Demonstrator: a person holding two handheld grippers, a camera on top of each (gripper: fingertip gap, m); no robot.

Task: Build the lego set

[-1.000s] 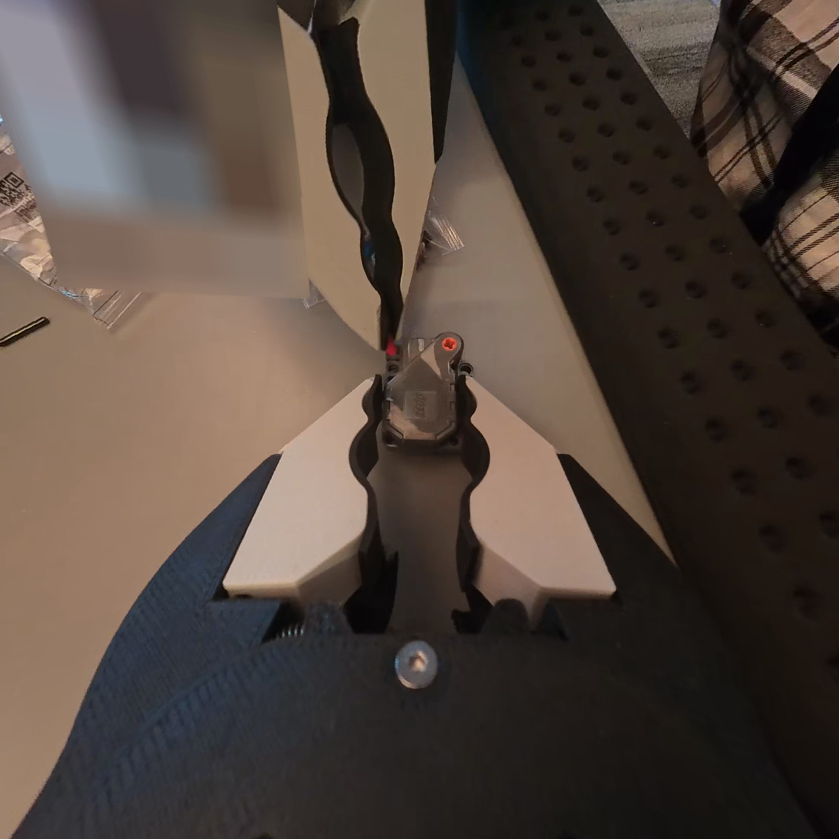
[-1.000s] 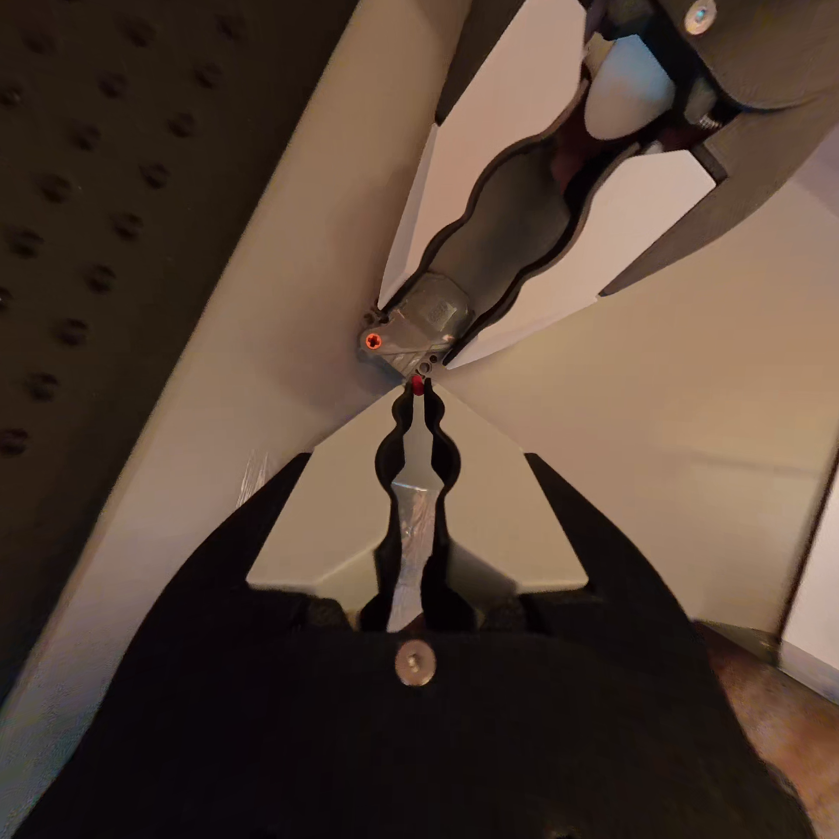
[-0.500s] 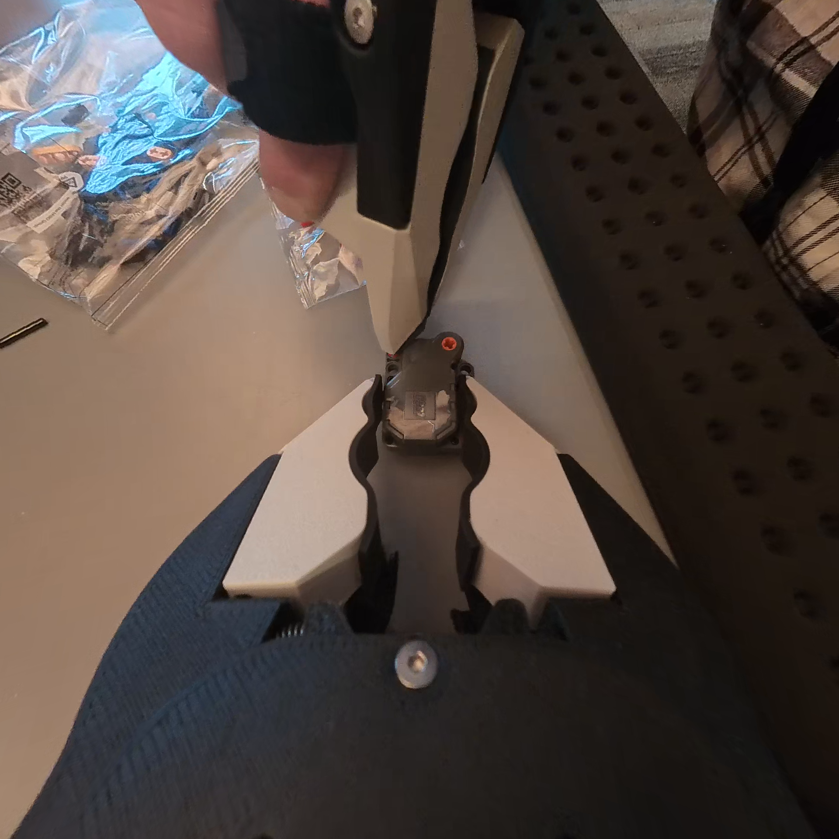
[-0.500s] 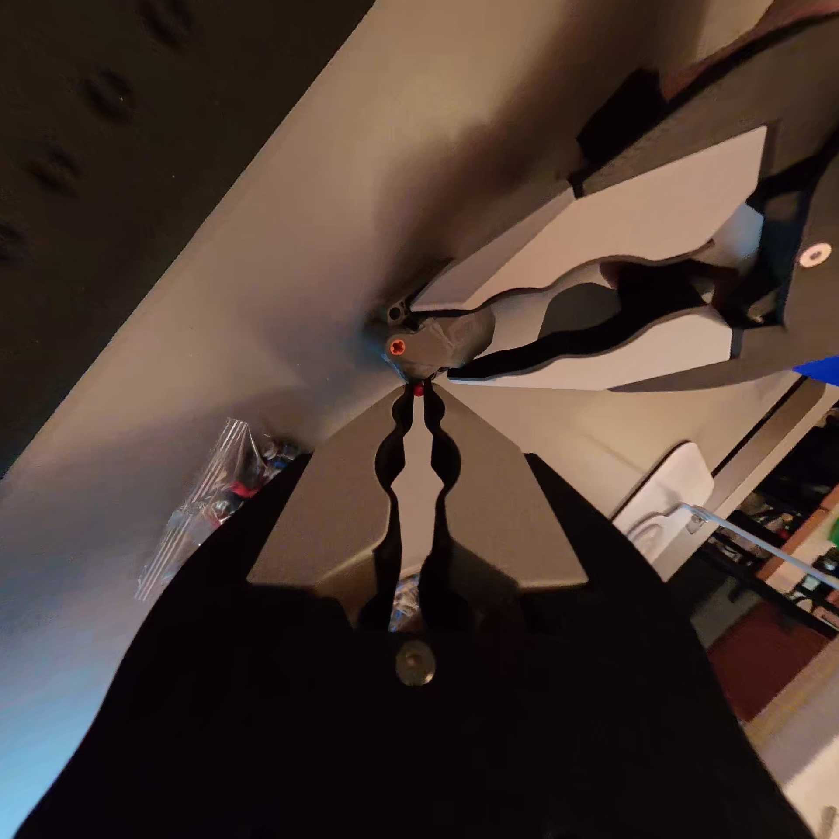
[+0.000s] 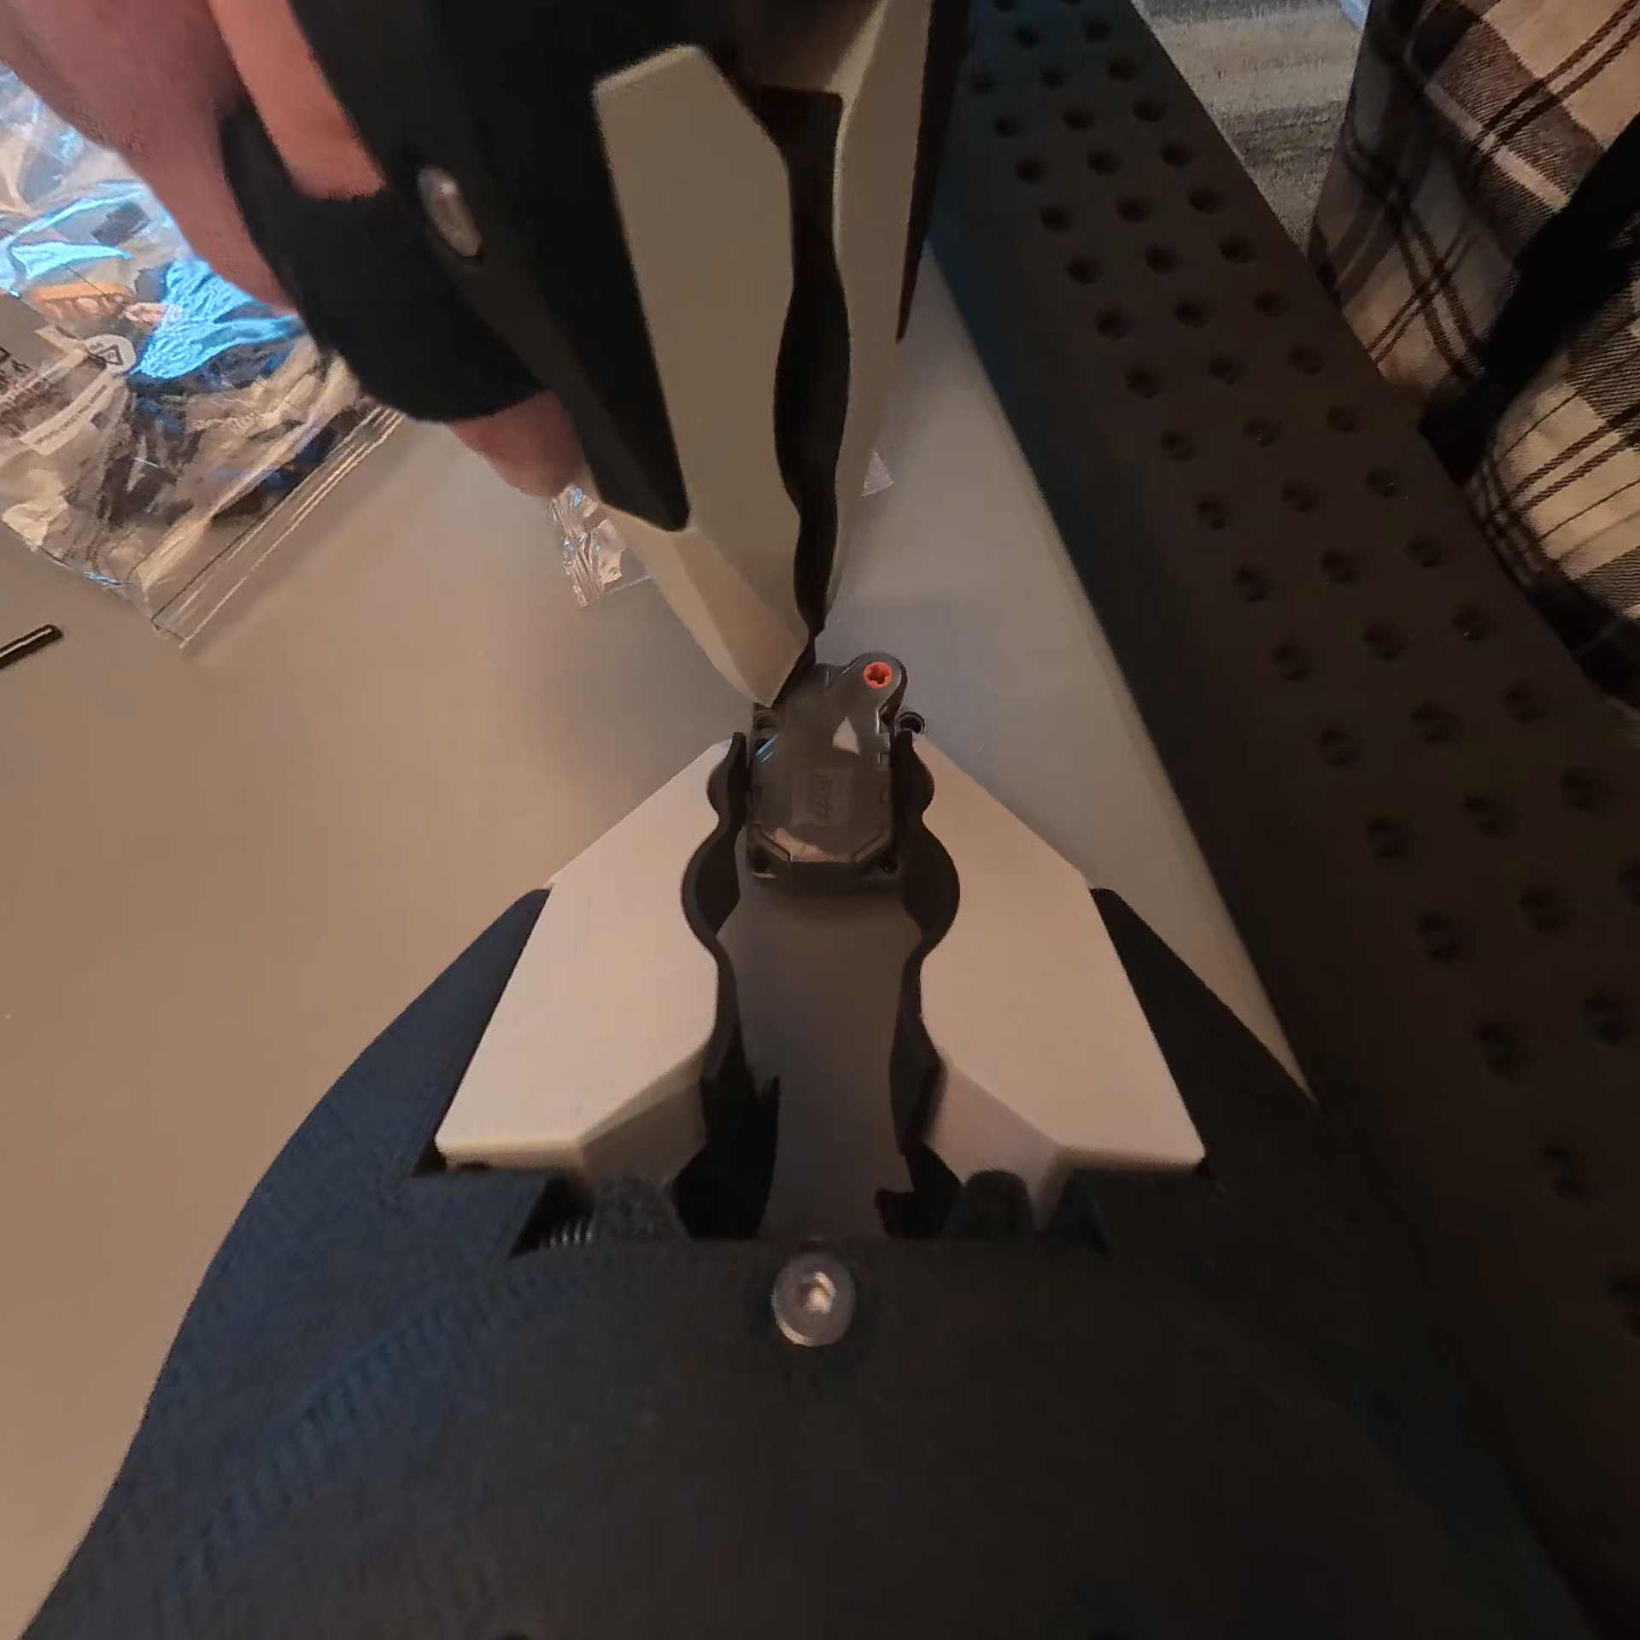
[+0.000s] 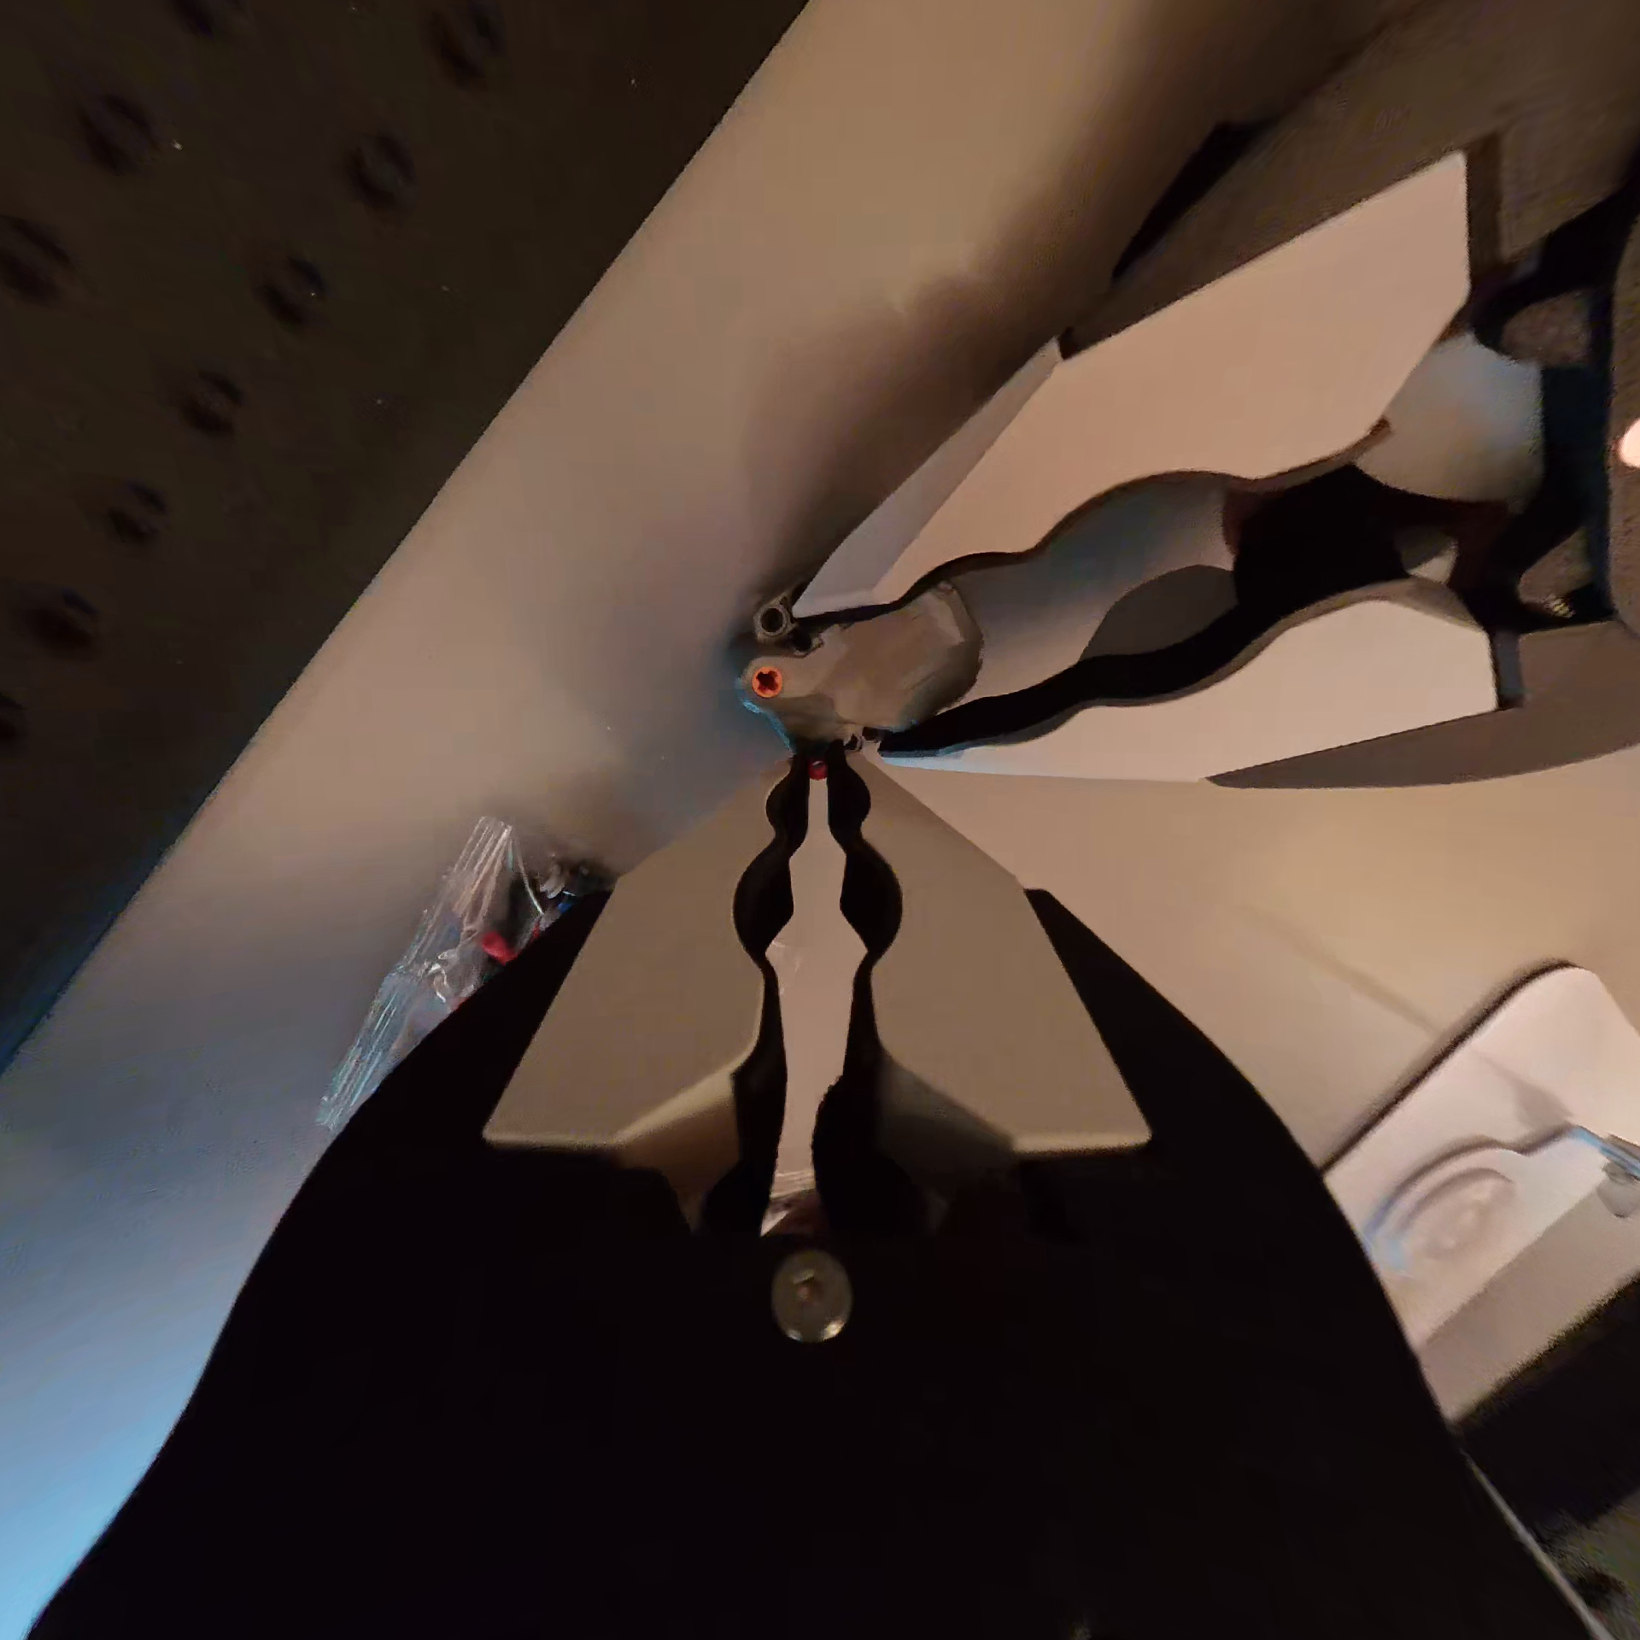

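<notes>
My left gripper is shut on a dark grey lego motor block with an orange axle hole at its front. The block also shows in the right wrist view, held by the left gripper coming in from the right. My right gripper is shut on a small red pin, and its tip touches the block's near edge. In the left wrist view the right gripper comes down from above onto the block's front left corner. The pin is hidden there.
Clear bags of lego parts lie on the beige table at the left and beside my right gripper. A black perforated board borders the table. A thin black axle lies at the far left. A plaid sleeve is at upper right. Left and right tips are no more than a few centimetres apart.
The right gripper has rolled about its axis while its tip with the red pin stayed against the block. The left gripper and the block stayed almost still.
</notes>
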